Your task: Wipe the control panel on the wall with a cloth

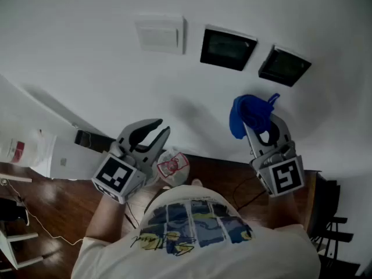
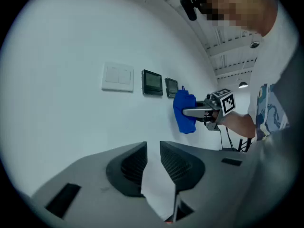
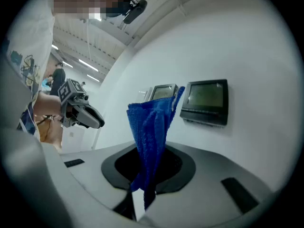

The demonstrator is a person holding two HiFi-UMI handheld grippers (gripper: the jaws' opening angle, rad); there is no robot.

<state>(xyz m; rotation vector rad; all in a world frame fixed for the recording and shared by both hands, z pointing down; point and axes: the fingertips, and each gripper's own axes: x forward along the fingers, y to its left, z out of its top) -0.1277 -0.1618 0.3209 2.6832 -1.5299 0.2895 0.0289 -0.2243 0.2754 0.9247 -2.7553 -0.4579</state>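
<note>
Slip risk: right hand-held gripper [image 1: 261, 129] clamps bunched blue cloth [image 1: 247, 116], which control panel [image 1: 284, 67] friction may tug free; left hand-held gripper [image 1: 164, 127] narrow, empty.

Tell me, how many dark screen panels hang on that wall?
2: one panel right of the white switch plate, the other further right, nearest the blue cloth.

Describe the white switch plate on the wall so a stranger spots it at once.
Three fittings sit in a row on the white wall. The switch plate is the leftmost in the head view, beside a dark control panel. It alone is white and screenless.
</note>
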